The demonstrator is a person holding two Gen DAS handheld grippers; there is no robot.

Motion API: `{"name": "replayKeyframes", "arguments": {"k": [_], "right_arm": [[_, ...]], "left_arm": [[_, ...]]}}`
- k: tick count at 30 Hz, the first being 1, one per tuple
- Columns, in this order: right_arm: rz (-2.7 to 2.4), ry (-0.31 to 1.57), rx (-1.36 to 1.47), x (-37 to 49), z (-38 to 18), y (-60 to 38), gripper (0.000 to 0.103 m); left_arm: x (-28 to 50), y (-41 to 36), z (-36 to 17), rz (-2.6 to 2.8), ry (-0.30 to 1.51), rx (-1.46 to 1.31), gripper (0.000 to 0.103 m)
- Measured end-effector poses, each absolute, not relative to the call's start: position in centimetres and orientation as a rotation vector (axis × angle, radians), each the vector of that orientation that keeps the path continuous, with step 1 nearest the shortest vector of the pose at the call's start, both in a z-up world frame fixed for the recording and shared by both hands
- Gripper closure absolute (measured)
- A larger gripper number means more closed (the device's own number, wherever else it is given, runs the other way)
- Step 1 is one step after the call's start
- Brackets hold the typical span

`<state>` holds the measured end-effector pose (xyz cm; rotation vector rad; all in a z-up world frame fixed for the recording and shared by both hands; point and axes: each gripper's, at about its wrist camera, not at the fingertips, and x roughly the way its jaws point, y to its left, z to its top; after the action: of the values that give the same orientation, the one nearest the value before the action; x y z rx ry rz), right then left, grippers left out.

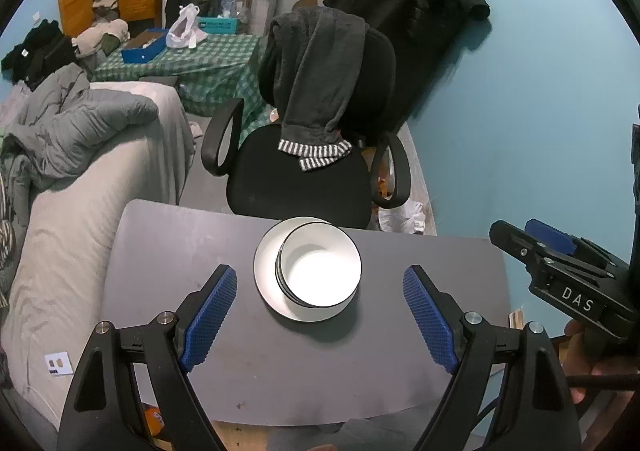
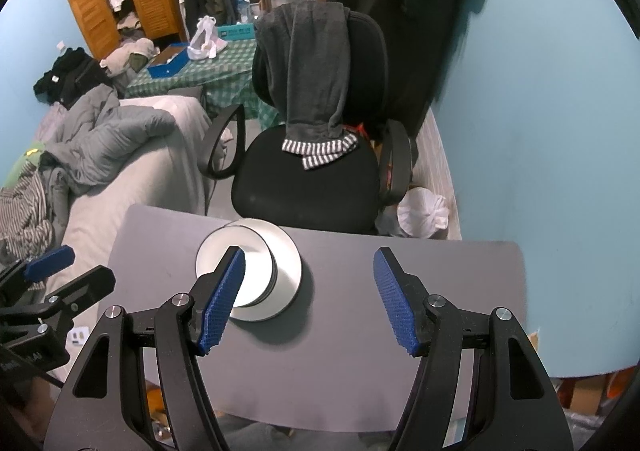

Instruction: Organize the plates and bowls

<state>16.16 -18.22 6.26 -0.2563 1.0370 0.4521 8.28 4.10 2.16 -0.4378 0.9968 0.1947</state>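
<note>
A white bowl with a dark rim [image 1: 320,265] sits nested on other bowls, stacked on a white plate [image 1: 265,271] on the grey table [image 1: 180,251]. My left gripper [image 1: 320,315] is open and empty, just short of the stack, its blue pads on either side. In the right wrist view the same bowl stack [image 2: 256,271] stands on the plate [image 2: 288,271] left of centre. My right gripper [image 2: 308,301] is open and empty, to the right of the stack; its left pad overlaps the bowls in view. The right gripper also shows in the left wrist view [image 1: 560,251].
A black office chair [image 1: 304,171] draped with a grey garment stands right behind the table's far edge. A bed with grey bedding [image 1: 80,171] lies to the left. A blue wall [image 1: 520,111] is on the right. A white bag [image 2: 424,211] lies on the floor by the chair.
</note>
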Motion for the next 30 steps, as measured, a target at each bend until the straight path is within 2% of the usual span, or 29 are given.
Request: {"name": "replayKeyframes", "arguments": {"k": [30], "right_arm": [[0.454, 1.043, -0.253, 16.4, 5.9, -18.3, 0.037]], "left_arm": [[9.3, 3.0, 2.5, 0.184, 0.997, -0.422, 0.017]]}}
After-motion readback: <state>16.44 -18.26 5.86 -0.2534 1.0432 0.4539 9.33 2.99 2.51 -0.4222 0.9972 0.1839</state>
